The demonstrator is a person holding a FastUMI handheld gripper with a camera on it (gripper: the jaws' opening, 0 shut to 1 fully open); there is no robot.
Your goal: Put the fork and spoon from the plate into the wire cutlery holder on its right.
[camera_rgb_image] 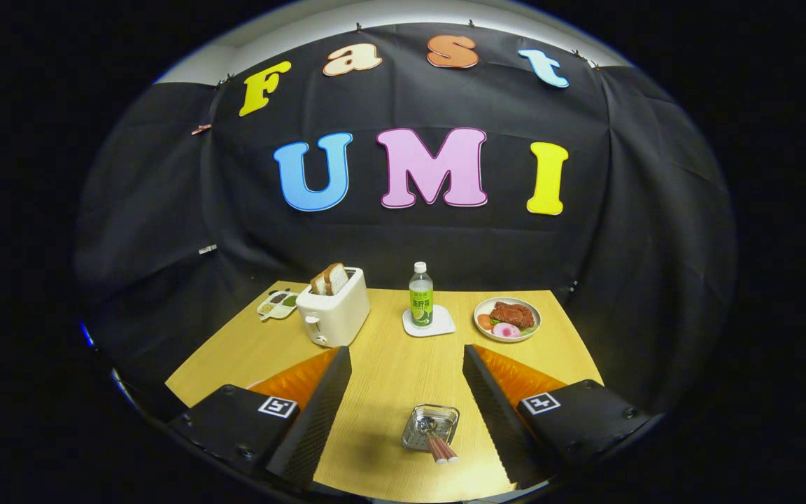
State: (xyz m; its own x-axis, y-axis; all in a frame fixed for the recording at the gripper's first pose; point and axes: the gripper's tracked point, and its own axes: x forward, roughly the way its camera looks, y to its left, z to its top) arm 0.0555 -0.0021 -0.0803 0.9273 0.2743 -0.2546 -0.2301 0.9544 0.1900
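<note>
In the gripper view, the gripper point(406, 413) is held above a wooden table point(389, 371), its two fingers point(322, 406) spread wide apart with nothing between their pads. Each finger has a dark ribbed inner face and an orange back, and a black block with a square marker sits at the base of each.

Between the fingers, nearer the right one, the wire holder point(431, 427) is seen from above as a small silver basket standing on the table. Inside it, a spoon point(426, 424) lies with its bowl toward the far side, and two reddish handles point(443, 450) stick out over the near rim. Whether the second handle belongs to the fork cannot be told. The holder is touched by neither finger.

Beyond the fingers, a white toaster point(333, 311) with two bread slices point(329, 278) in its slots stands just ahead of the left finger. A small tray point(277, 305) lies beside it on the left. A bottle point(420, 295) stands upright on a white coaster point(431, 323) near the middle. To the right, a plate point(487, 329) of food is seen, well apart from the holder.
</note>
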